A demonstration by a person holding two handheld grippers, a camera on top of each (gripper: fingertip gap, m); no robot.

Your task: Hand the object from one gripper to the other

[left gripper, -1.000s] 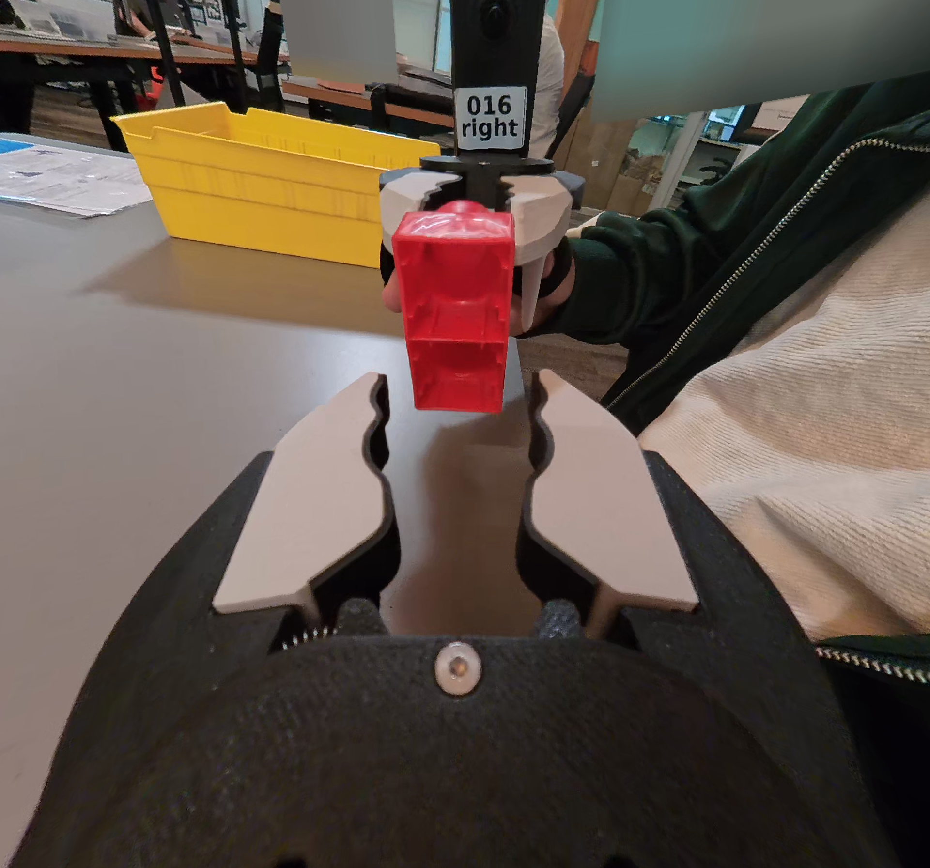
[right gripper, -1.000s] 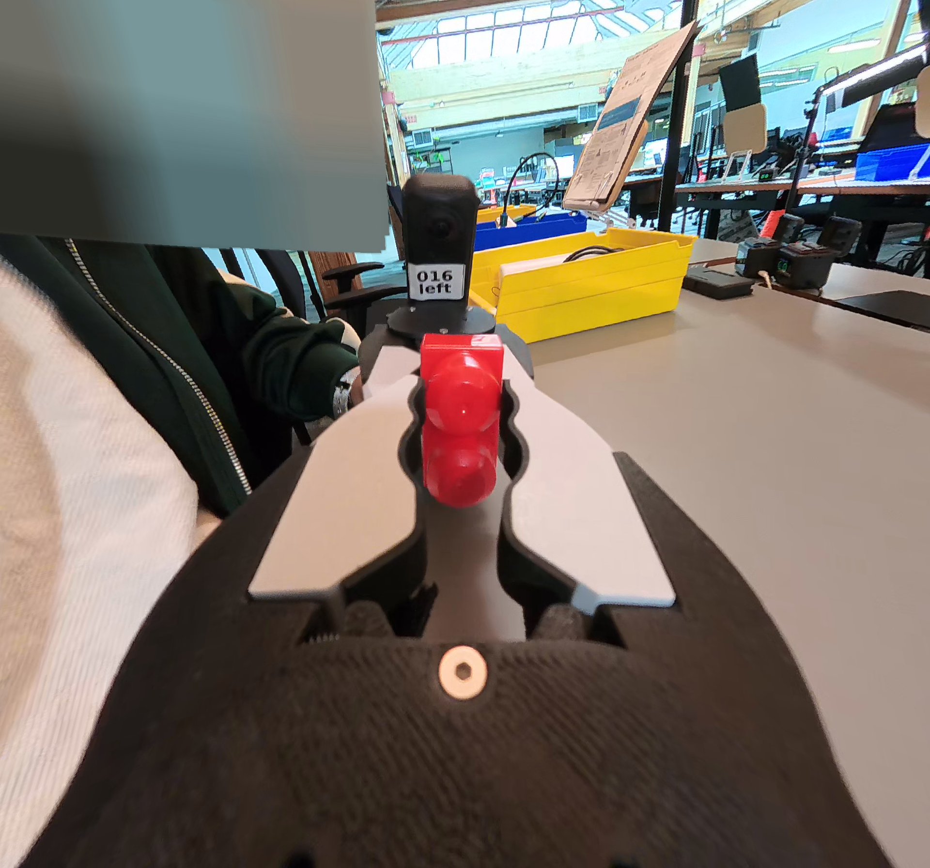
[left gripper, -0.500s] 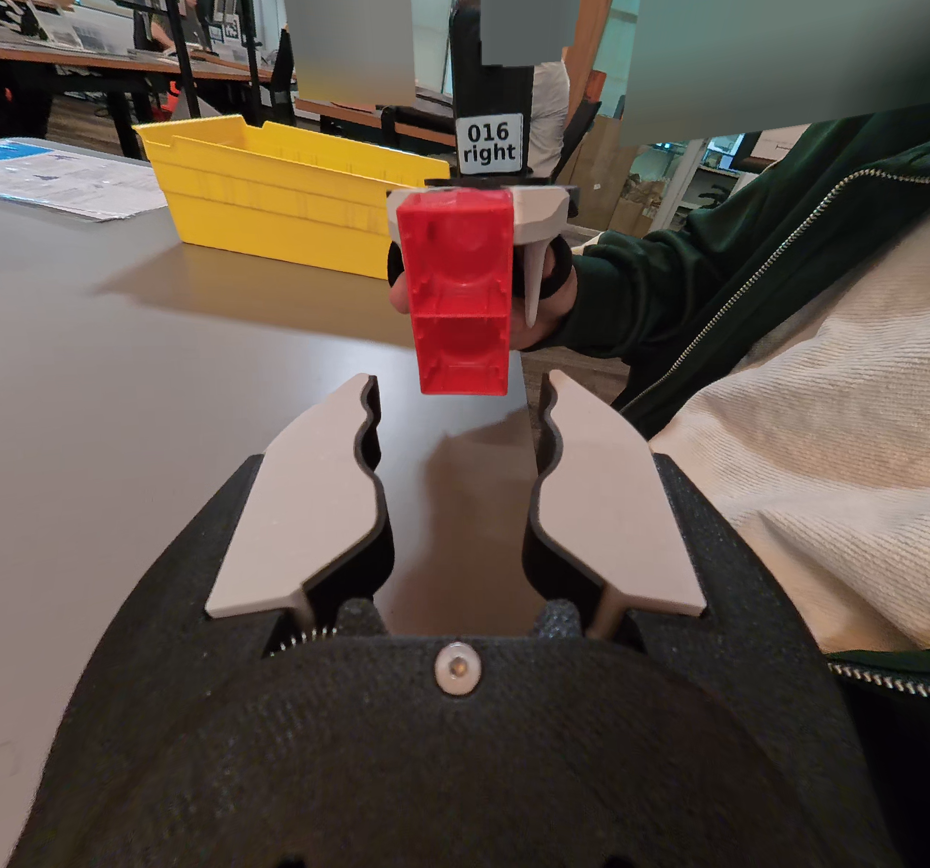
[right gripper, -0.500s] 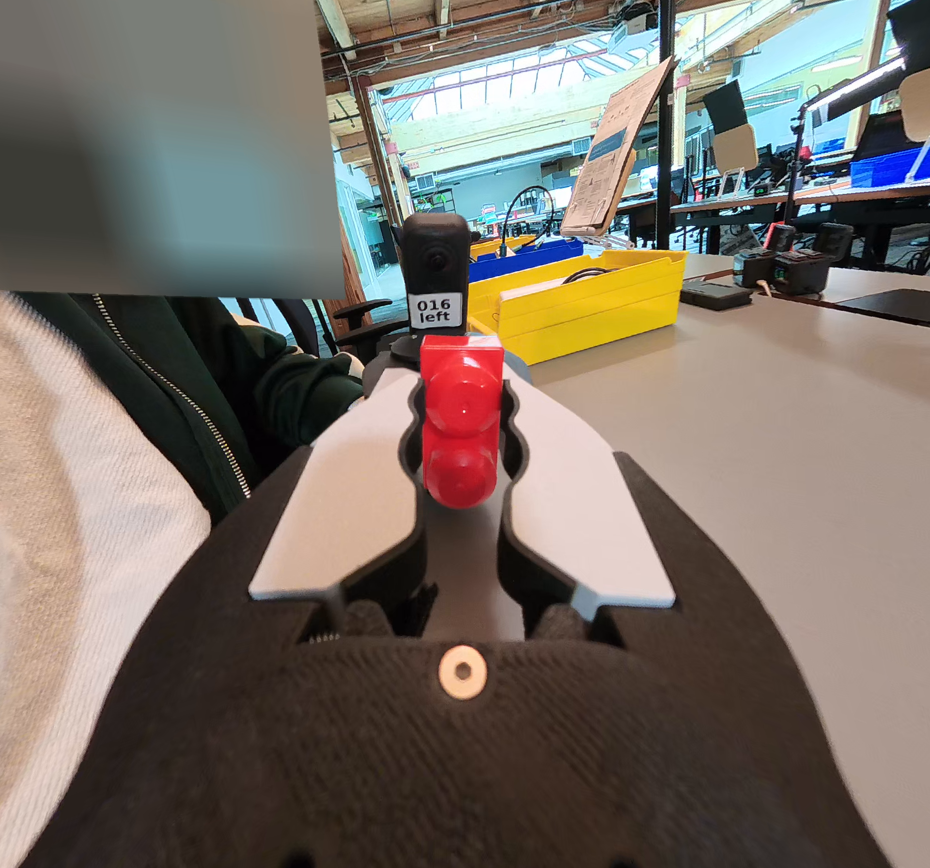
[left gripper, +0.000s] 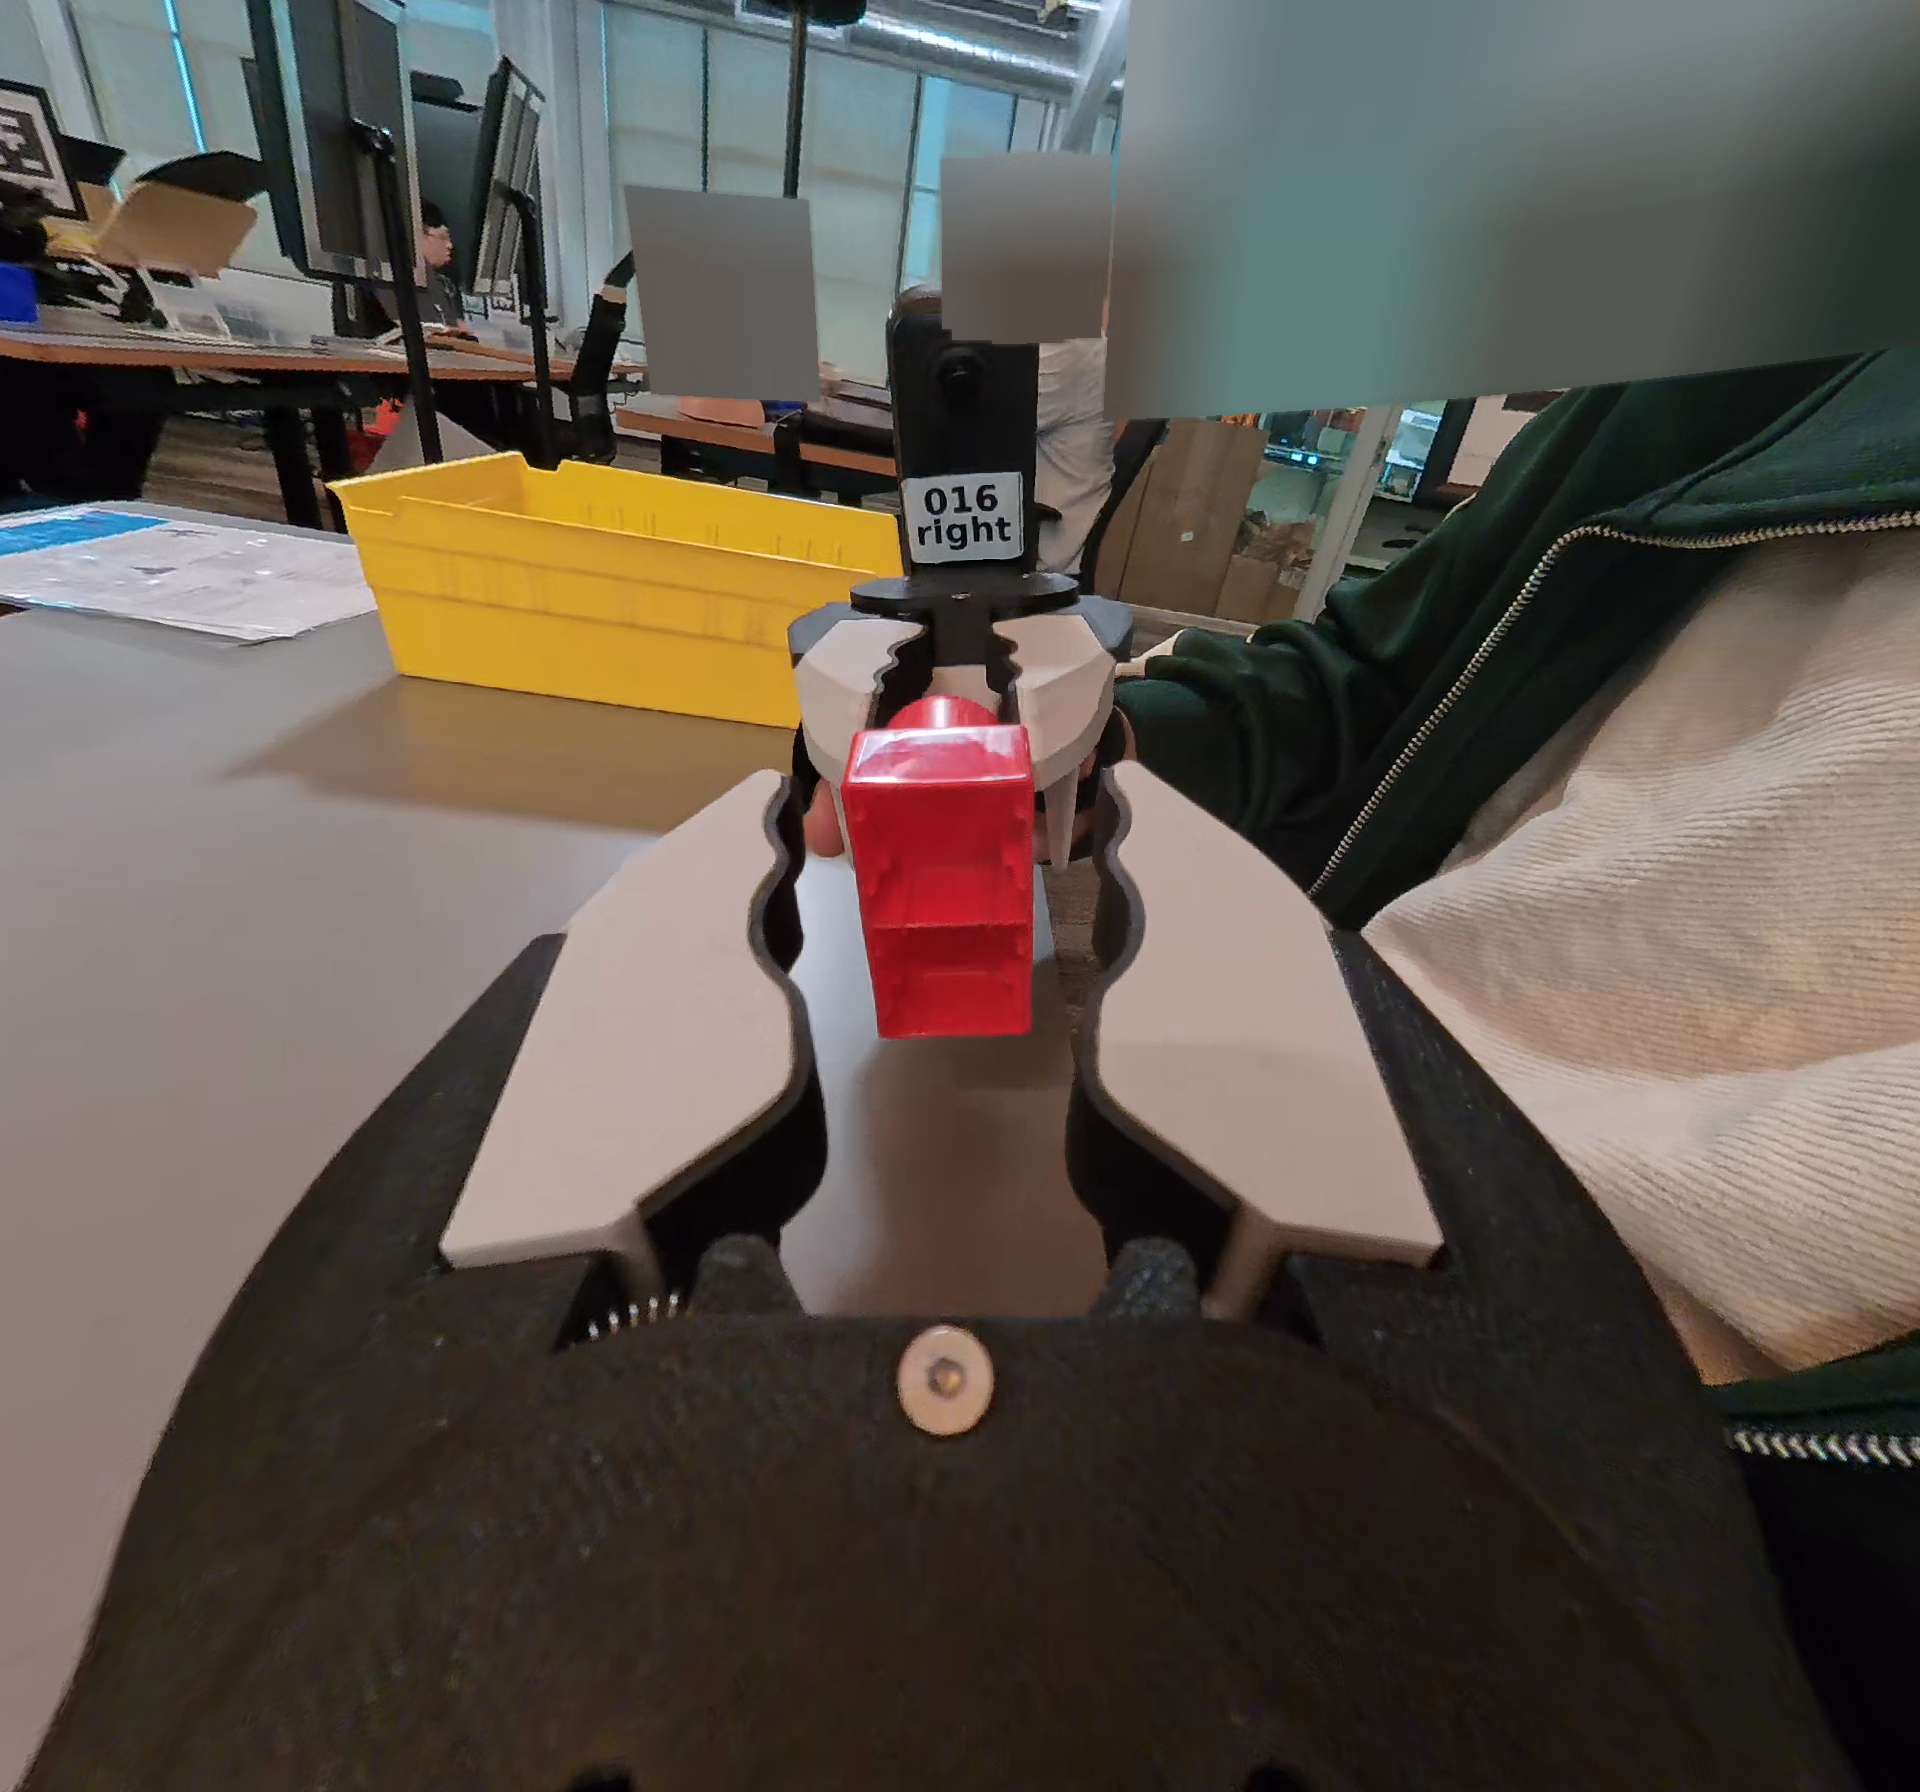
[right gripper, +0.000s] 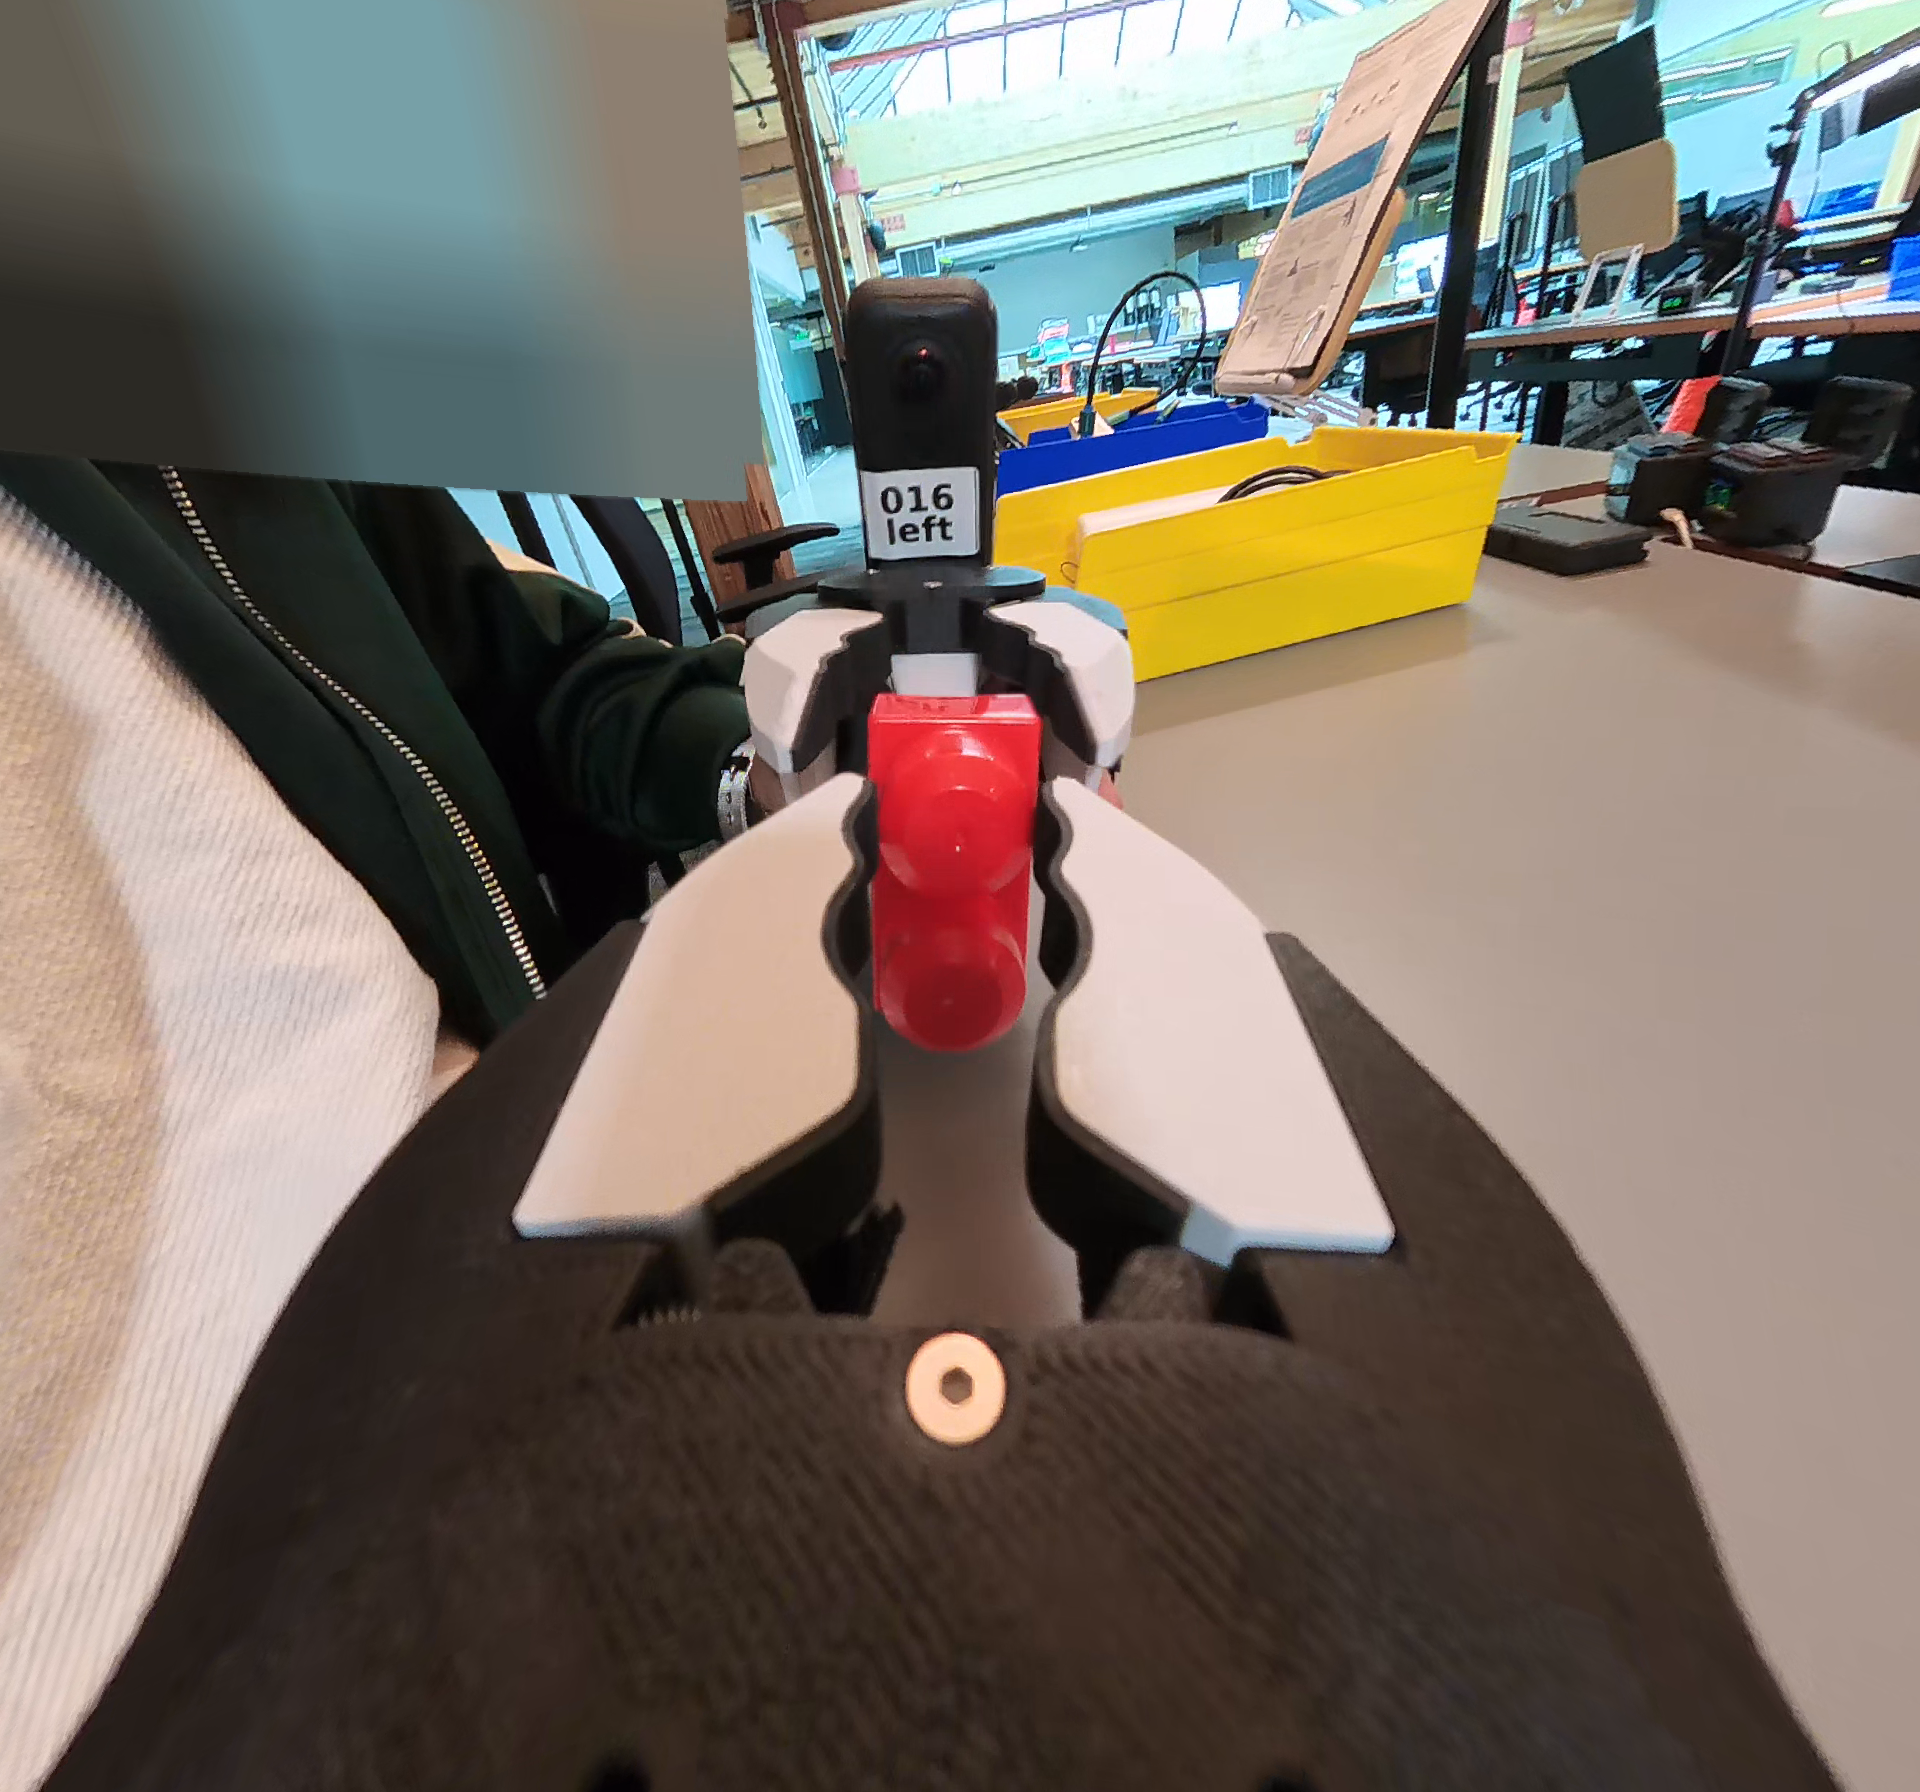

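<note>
Red block, two-stud toy brick, held off the table in the air. Clamped by the right gripper: fingers closed snug on both sides of the block, studs facing back toward that gripper's camera. Hollow underside of the block faces the left gripper.

Left gripper spread wide, nothing in it. Free end of the block sits between its fingertips, clear gap on each side, no contact visible. Seen from the right wrist view, left gripper is directly behind the block, nose to nose.

Farther out from the block: yellow bin on the table behind it, paper sheets left of that bin in the left view; second yellow bin right of the block in the right view. Person's green jacket sleeve beside the block.

Step, by judgement: receiving approach, block inside the open jaws, transfer not yet made.

Next needs: push left gripper slightly deeper if more overlap wanted, close on the block's flat sides, confirm firm hold, only then release the right. Risk: releasing early or a shallow pinch near the end, block pivots and drops.
</note>
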